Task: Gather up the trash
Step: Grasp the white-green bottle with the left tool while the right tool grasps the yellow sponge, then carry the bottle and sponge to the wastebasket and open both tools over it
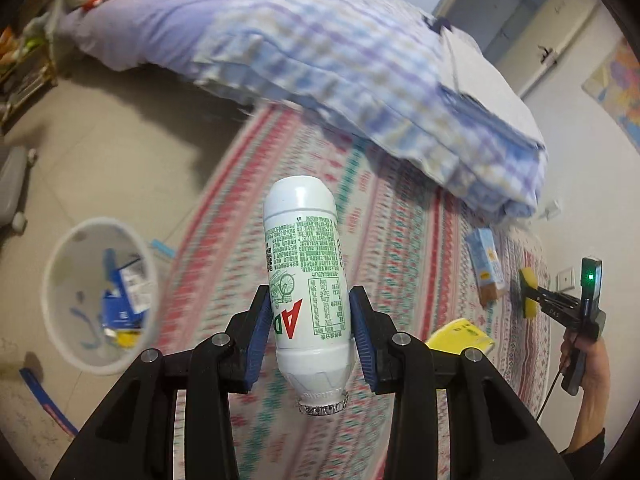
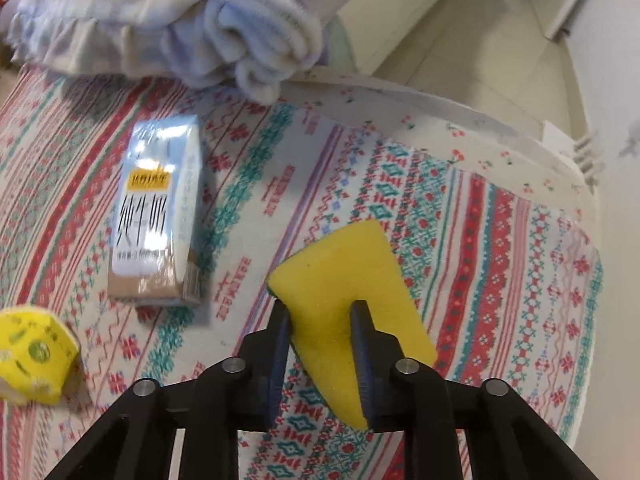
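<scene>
The left gripper [image 1: 310, 316] pinches a white plastic drink bottle [image 1: 306, 276] across its printed mid-body, neck hanging down toward the camera, above the patterned rug [image 1: 248, 184]. The bottle looks light and stiff but smooth, so a hold on the straight labelled section suits it better than the tapered shoulder; whether it is empty cannot be told. The white waste bin [image 1: 64, 256], already holding blue and yellow packaging, stands on the tiled floor to the left, well apart from the bottle.

The right gripper [image 2: 322, 320] has its 2 fingers pressed into a yellow sponge [image 2: 340, 276], which dents between the pads: soft, light, unlikely to slip. On the rug beside it lie a milk carton [image 2: 158, 216] on its side, probably light and easily crushed, and a yellow packet [image 2: 30, 356], cut off at the frame edge. Motion blur smears the carton's print and the checked quilt [image 1: 360, 60] on the bed.
</scene>
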Motion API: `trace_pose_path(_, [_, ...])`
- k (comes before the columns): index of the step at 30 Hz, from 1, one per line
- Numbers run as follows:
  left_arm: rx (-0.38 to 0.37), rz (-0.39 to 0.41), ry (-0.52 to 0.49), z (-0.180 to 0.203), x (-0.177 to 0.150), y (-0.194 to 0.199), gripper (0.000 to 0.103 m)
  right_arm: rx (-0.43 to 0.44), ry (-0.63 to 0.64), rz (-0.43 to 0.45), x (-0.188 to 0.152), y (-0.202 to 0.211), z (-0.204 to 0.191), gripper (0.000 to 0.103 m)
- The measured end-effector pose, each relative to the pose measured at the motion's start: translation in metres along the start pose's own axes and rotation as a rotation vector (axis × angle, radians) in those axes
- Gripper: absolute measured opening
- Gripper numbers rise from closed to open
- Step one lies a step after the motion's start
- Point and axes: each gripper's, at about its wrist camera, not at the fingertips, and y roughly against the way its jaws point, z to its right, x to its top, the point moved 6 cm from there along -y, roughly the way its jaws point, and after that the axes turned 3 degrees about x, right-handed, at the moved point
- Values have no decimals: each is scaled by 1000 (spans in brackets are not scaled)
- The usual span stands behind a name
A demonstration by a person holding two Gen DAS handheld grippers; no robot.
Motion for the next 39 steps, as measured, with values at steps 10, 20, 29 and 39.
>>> trace_pose_path(10, [8,13,192,-105,-1,-2,41,88,21,151,36,60,-62,22])
trace_pose_path(20, [60,25,328,-197,-2,7,41,243,167,235,53,84,-191,22])
trace_pose_path(29, [74,-100,383,-232,-17,-30,44,350,277,256,49,91,-297,23])
trace_pose_path(39, [46,-73,472,-258,-20,-9,59,464,352,201,40,67,-396,23])
